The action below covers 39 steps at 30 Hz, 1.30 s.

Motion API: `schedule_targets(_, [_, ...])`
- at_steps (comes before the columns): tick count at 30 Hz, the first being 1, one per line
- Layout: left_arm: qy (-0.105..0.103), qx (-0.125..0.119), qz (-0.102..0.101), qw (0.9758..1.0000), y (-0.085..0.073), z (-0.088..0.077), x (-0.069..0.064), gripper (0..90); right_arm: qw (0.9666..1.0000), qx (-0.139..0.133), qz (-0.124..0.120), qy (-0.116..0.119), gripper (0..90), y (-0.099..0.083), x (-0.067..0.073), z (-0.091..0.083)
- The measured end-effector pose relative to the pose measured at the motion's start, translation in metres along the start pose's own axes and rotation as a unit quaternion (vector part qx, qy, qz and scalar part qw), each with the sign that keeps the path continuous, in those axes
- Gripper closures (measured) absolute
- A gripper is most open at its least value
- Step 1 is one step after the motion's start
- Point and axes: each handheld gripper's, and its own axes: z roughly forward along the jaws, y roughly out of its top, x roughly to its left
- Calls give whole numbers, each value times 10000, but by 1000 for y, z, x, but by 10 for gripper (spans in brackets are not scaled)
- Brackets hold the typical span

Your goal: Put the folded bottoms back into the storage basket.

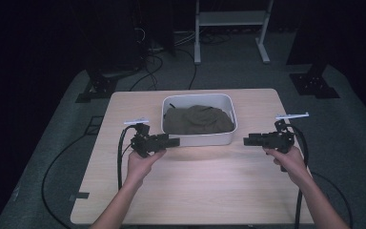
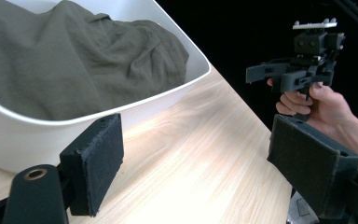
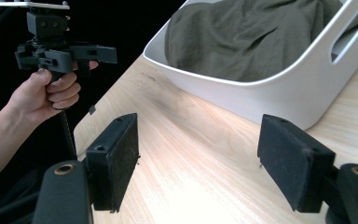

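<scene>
A white plastic tub (image 1: pixel 200 139) stands at the back middle of the wooden table (image 1: pixel 195 186), with a crumpled olive-green cloth (image 1: pixel 198 119) inside it. My left gripper (image 1: pixel 174 141) hovers just left of the tub's front wall and points right. My right gripper (image 1: pixel 246 140) hovers just right of the tub and points left. In the left gripper view the tub (image 2: pixel 9 140) and cloth (image 2: pixel 74 60) lie ahead, and my left gripper (image 2: pixel 200 163) is open with only table between its pads. In the right gripper view my right gripper (image 3: pixel 200 163) is likewise open, below the tub (image 3: pixel 279 98).
Black cables trail from both grippers off the table's front edge (image 1: pixel 190 222). Each gripper view shows the other hand's gripper (image 2: pixel 261 72) (image 3: pixel 105 53) farther off. Beyond the table, stand legs (image 1: pixel 198 43) and dark equipment bases rest on the grey floor.
</scene>
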Motion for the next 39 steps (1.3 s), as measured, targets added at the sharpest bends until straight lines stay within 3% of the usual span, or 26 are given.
schedule_targets(8, [-2,-59,-133,9999,-12,-10,6,153,10000,9,41,1,283,-11,-2,-3])
schedule_targets(21, [0,-22,-108,9999,-25,-17,6,121,10000,10,71,60,276,-25,-3,-6])
schedule_targets(39, [-8,-54,-233,9997,-48,-24,10,115,9998,69,133,119,269,-47,-4,-9])
